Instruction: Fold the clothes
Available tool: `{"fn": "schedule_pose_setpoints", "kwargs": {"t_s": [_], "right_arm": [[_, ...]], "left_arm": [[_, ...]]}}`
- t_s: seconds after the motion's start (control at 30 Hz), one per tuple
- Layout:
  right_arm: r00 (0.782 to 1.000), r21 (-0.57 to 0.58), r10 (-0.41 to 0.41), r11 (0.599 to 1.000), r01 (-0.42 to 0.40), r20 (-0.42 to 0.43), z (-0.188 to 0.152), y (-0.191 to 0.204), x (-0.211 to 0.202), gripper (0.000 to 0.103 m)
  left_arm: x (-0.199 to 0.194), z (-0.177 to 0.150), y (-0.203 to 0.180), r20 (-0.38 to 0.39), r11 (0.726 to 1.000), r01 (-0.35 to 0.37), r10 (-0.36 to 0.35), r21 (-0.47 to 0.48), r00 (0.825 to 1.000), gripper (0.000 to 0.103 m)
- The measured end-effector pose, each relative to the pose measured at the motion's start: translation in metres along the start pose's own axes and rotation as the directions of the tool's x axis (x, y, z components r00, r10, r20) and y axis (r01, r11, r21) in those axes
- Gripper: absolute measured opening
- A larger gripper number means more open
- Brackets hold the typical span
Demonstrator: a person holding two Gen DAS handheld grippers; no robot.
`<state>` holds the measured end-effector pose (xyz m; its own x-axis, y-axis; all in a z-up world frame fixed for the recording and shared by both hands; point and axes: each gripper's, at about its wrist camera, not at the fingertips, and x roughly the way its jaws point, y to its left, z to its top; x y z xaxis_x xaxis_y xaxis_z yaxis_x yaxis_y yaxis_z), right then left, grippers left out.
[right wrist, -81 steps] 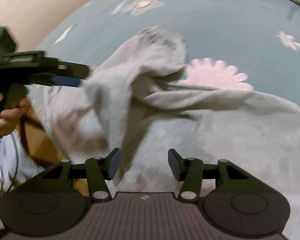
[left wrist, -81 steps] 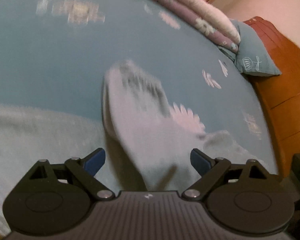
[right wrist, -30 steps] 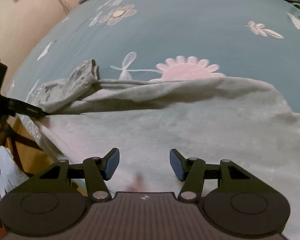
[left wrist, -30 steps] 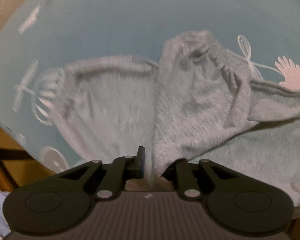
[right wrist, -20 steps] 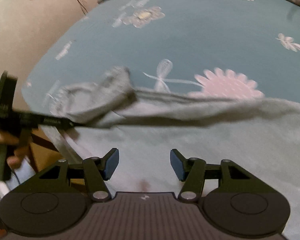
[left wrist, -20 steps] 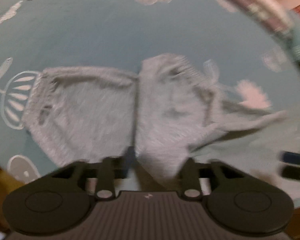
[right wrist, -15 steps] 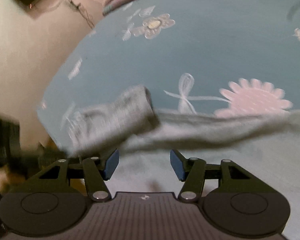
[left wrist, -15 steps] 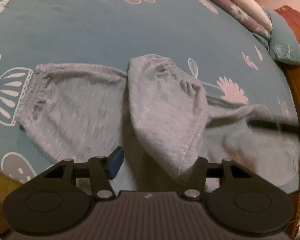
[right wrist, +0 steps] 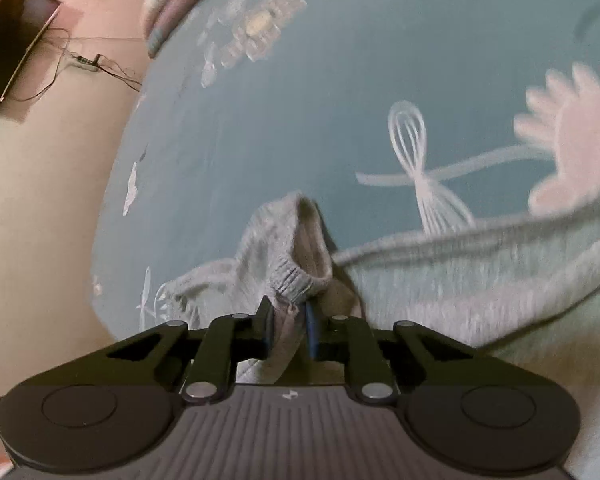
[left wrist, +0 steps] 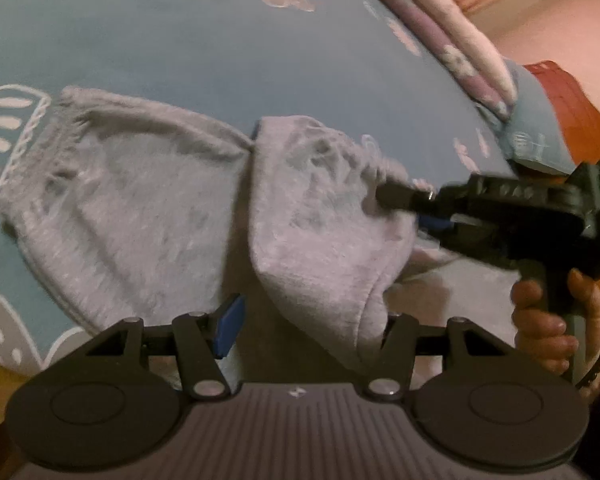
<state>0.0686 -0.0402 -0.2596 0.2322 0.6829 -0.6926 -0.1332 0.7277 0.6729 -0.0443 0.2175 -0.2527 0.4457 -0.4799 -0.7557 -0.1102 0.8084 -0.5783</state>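
Grey garment (left wrist: 148,208) spread on the blue bed sheet (left wrist: 160,40); right claw (right wrist: 288,330) clenched on its ribbed cuff (right wrist: 300,276), jaws just closing; left claw (left wrist: 312,320) released, sleeve fold draped between its fingers; thin pinch may slip, undoing the fold.

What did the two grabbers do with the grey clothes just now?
The left gripper let go of the folded grey sweatpants leg; its jaws have just been opening. The right gripper swung over and has just been closing on the leg's cuff. The sweatpants stayed on the blue bedsheet.
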Motion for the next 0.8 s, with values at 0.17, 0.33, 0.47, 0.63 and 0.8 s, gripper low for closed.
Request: {"fn": "schedule_pose_setpoints", "kwargs": {"t_s": [0.17, 0.33, 0.47, 0.63, 0.8], "right_arm": [[0.99, -0.041, 0.14, 0.989, -0.14, 0.001, 0.006, 0.046, -0.005, 0.019], [0.964, -0.129, 0.258, 0.956, -0.264, -0.064, 0.003, 0.105, 0.019, 0.019], [0.954, -0.178, 0.267, 0.941, -0.288, -0.134, -0.012, 0.14, 0.054, 0.019], [0.967, -0.284, 0.159, 0.935, -0.212, -0.199, -0.046, 0.17, 0.113, 0.023], [0.96, -0.361, 0.051, 0.92, -0.153, -0.276, -0.064, 0.18, 0.132, 0.043]], "left_arm": [[-0.023, 0.011, 0.003, 0.022, 0.989, 0.145, -0.146, 0.03, 0.989, 0.059], [-0.082, 0.026, 0.04, 0.101, 0.956, 0.293, -0.292, 0.0, 0.951, 0.069], [-0.134, 0.035, 0.078, 0.185, 0.981, 0.19, -0.18, -0.036, 0.966, 0.069], [-0.164, 0.04, 0.12, 0.24, 0.991, 0.07, -0.04, -0.116, 0.97, 0.071], [-0.154, 0.049, 0.125, 0.201, 0.995, 0.036, -0.018, -0.088, 0.979, 0.071]]}}
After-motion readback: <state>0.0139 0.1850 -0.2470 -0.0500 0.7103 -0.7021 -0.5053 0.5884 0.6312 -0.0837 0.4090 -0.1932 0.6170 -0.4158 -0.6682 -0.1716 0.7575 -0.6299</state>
